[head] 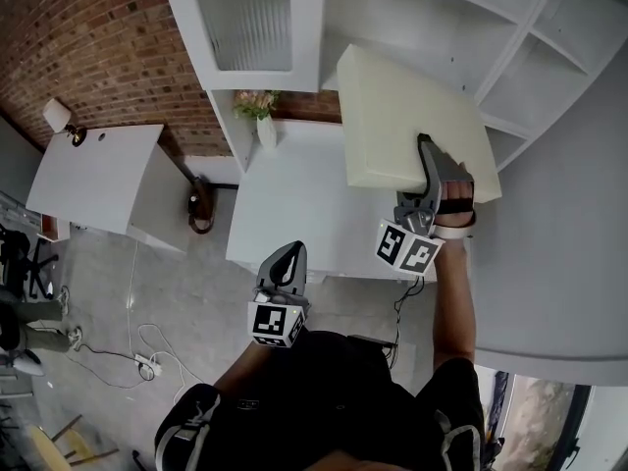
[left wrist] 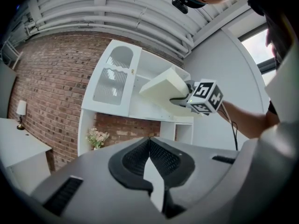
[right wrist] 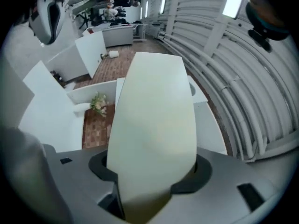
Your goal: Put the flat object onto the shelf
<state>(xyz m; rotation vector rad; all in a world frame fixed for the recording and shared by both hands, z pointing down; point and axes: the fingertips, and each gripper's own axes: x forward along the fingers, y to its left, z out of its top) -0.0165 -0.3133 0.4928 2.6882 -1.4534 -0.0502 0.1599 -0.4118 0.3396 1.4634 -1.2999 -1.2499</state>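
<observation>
We see the right gripper [right wrist: 152, 171] with its jaws pressed on either side of the cream flat slab [right wrist: 152, 125], which rises from between them and fills the middle of the view; past its left edge we make out a bunch of flowers [right wrist: 98, 104] against a brick wall [right wrist: 96, 127], framed by white shelf boards [right wrist: 88, 92]; pale ribbed panels [right wrist: 224, 64] run along the right.

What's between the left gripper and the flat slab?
Nothing: in the left gripper view, only air separates the left gripper from the cream slab, held by the right gripper.
</observation>
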